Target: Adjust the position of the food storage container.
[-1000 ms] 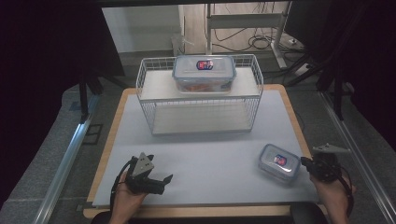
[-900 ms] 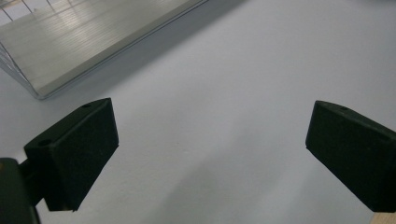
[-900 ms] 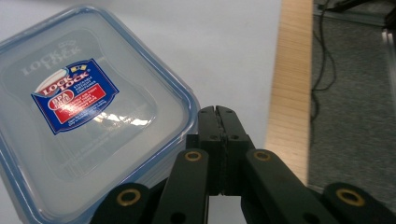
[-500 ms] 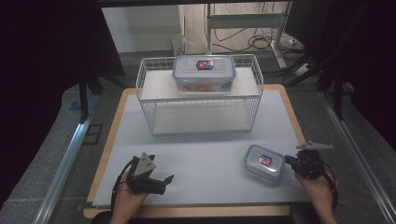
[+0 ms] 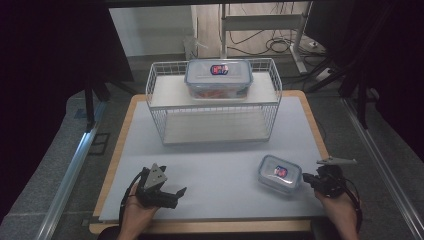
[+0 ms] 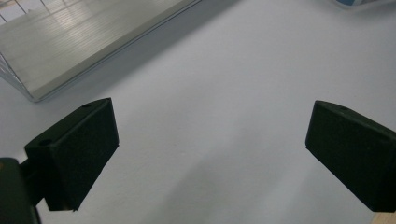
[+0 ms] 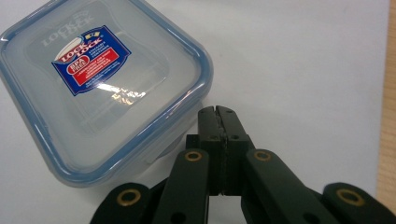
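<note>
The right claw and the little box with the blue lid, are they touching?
Touching. In the right gripper view, the shut right claw presses its tips against the side of the small lidded container, with no gap between them.

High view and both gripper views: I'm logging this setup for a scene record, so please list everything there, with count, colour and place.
Small container: one, clear with blue-rimmed lid and red-blue label, on the mat at front right, against the right gripper's tips.
Large container: one, clear with blue-grey lid, on the rack's top shelf.
Wire rack: one, white, two shelves, at the back of the mat.
Mat: one, pale grey, covering the tabletop.
Table: one, light wood edge showing around the mat.
Left gripper: one, black, jaws open, nothing between them, front left.
Right gripper: one, black, jaws shut, front right.
</note>
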Available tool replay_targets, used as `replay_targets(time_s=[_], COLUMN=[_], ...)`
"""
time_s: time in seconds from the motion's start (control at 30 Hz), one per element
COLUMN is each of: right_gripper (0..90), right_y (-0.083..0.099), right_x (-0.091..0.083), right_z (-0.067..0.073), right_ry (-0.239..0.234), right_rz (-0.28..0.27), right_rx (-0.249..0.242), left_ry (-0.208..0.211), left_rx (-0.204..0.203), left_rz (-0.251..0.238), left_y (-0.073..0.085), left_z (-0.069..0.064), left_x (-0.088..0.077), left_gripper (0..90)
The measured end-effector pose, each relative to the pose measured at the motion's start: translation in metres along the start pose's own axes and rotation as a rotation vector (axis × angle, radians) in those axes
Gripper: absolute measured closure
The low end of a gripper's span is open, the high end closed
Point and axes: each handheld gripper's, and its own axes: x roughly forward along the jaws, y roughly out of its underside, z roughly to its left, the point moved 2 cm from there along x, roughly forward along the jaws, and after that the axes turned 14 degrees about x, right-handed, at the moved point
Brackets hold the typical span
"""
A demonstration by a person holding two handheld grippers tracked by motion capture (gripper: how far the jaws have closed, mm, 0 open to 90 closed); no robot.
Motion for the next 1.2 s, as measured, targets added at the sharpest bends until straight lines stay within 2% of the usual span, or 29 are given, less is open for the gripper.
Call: replay_targets(time_s=[0.2, 0.57, 0.9, 1.2], right_gripper=[89.6, 89.6, 89.6, 89.7], right_y=[-0.007, -0.021, -0.030, -0.031], right_x=[0.009, 0.031, 0.051, 0.063], right_z=[0.013, 0.042, 0.078, 0.111], right_ry=[-0.010, -0.075, -0.150, -0.201], right_rz=[0.004, 0.022, 0.033, 0.057], right_rx=[-0.038, -0.106, -0.176, -0.237], left_ry=[-0.001, 0.001, 0.006, 0.003], left_rx=[0.001, 0.010, 0.005, 0.004], left_rz=[0.000, 0.017, 0.018, 0.016], left_y=[0.000, -0.001, 0.000, 0.000], left_z=[0.000, -0.001, 0.000, 0.000], left_x=[0.000, 0.003, 0.004, 0.003], left_gripper=[2.5, 2.6, 2.6, 2.6])
